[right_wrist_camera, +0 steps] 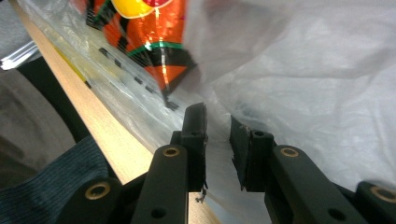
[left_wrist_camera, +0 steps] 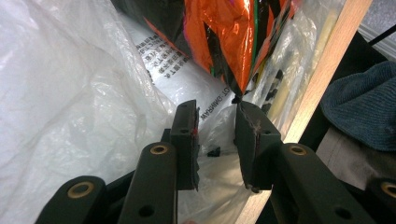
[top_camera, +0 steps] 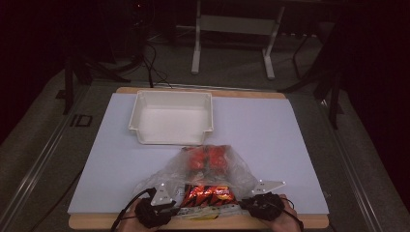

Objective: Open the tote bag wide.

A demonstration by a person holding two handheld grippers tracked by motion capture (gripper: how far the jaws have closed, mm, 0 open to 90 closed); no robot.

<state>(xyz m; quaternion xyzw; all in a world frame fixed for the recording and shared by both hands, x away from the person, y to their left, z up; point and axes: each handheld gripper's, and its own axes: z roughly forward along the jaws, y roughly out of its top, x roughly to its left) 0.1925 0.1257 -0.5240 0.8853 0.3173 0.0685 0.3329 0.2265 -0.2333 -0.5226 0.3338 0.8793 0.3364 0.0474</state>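
Observation:
A clear plastic bag (top_camera: 208, 169) lies at the table's near edge, holding an orange snack packet (top_camera: 205, 195) and red items (top_camera: 208, 158) farther in. My left gripper (top_camera: 167, 205) is at the bag's near left corner and my right gripper (top_camera: 244, 203) at its near right corner. In the left gripper view the jaws (left_wrist_camera: 215, 109) stand apart with bag film (left_wrist_camera: 70, 93) between them, just below the packet (left_wrist_camera: 229, 37). In the right gripper view the jaws (right_wrist_camera: 217, 116) also stand apart around bag film (right_wrist_camera: 303, 70), beside the packet (right_wrist_camera: 149, 42).
An empty white tray (top_camera: 171, 116) sits at the far left of the pale blue mat (top_camera: 280, 140). The table's wooden front edge (top_camera: 193, 223) runs right beside both grippers. A blue-grey sleeve (left_wrist_camera: 364, 107) lies just off that edge. Dark floor and desk legs lie beyond.

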